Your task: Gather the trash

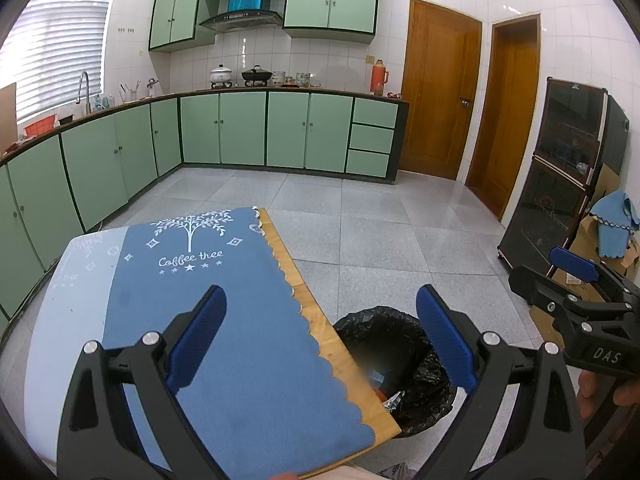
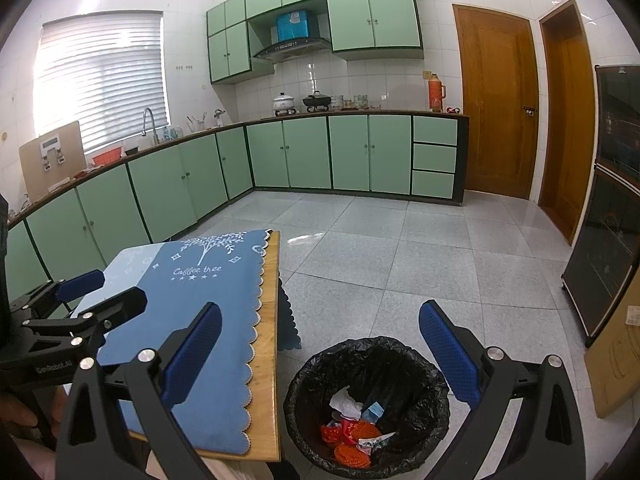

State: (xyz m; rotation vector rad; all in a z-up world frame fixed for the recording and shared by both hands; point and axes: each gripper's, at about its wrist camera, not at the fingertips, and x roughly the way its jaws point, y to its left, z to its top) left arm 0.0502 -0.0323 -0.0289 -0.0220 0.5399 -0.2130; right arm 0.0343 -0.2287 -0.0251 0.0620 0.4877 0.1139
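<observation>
A black-lined trash bin (image 2: 368, 408) stands on the floor right of the wooden table (image 2: 270, 320). It holds red, orange and white wrappers (image 2: 354, 428). The bin also shows in the left wrist view (image 1: 396, 360), partly hidden by the table edge. My left gripper (image 1: 320, 340) is open and empty above the blue cloth (image 1: 224, 320) on the table. My right gripper (image 2: 320, 352) is open and empty, above the table's right edge and the bin. Each gripper shows in the other's view: the right (image 1: 576, 276), the left (image 2: 104, 288).
The blue "Coffee tree" cloth (image 2: 208, 304) covers most of the table. Green cabinets (image 2: 288, 152) and a counter line the far and left walls. Wooden doors (image 2: 500, 100) and a dark cabinet (image 2: 612, 208) stand to the right, with cardboard (image 2: 616, 352) beside it. Grey tile floor (image 2: 400, 264) lies beyond.
</observation>
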